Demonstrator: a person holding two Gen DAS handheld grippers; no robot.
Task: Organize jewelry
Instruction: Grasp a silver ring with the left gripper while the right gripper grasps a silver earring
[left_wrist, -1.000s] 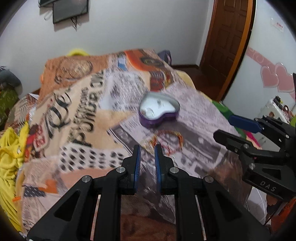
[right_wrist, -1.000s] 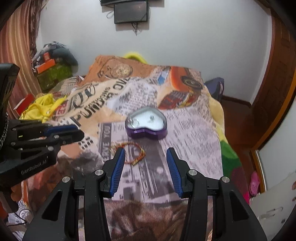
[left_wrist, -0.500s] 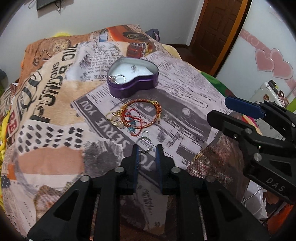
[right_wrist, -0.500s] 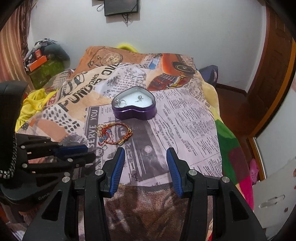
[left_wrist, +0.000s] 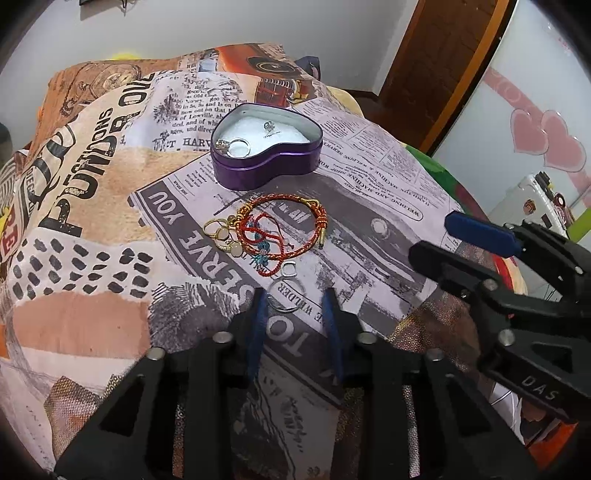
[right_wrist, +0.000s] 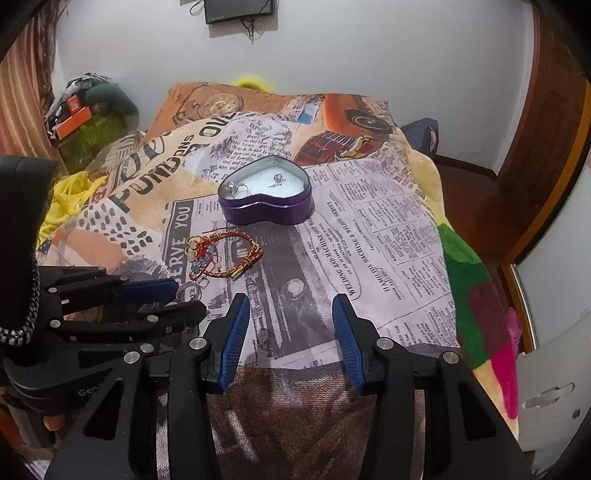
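Wall TV (right_wrist: 240, 9) in rt view only.

Home bedroom — bed under a newspaper-print blanket (right_wrist: 388, 229), wall-mounted screen (right_wrist: 240, 9), wooden door (left_wrist: 443, 55), heart decals (left_wrist: 546, 142).

One heart-shaped purple tin (left_wrist: 266, 155) sits on the blanket, with two pieces inside: one ring (left_wrist: 238, 147) at nine o'clock and one small earring (left_wrist: 269, 126) at twelve. Outside at six o'clock lie one red braided bracelet (left_wrist: 295, 225), about three gold rings (left_wrist: 221, 234) and two silver rings (left_wrist: 286, 288).
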